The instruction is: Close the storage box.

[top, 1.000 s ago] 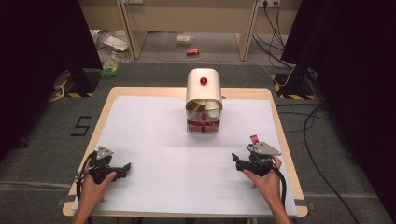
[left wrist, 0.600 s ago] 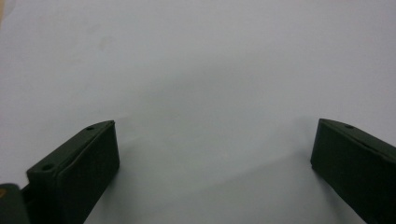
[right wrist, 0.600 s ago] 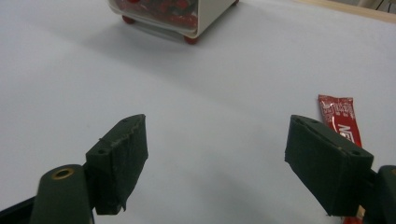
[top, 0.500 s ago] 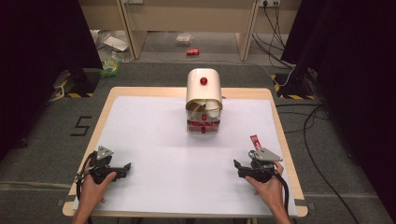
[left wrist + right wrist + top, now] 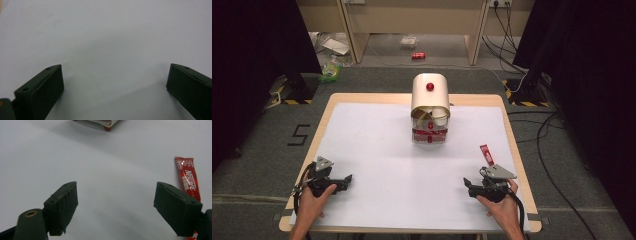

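A red Nescafe sachet (image 5: 486,154) lies flat on the white table cover near the right edge. In the right gripper view the sachet (image 5: 187,176) runs past the right jaw. My right gripper (image 5: 469,186) rests on the table just in front of the sachet, open (image 5: 116,187) with nothing between its jaws. My left gripper (image 5: 346,181) sits at the near left, also open (image 5: 115,67) over bare white surface. A cream dome-topped container (image 5: 430,97) with a red knob stands at the table's far middle, with cups and red items inside.
The white sheet (image 5: 377,150) covers most of the wooden table (image 5: 362,99). Cables trail on the floor (image 5: 542,135) to the right. Litter and a red can (image 5: 418,55) lie on the floor beyond the table.
My right gripper has drawn back toward the near edge, away from the sachet, which stays lying in place. The left gripper has not moved.
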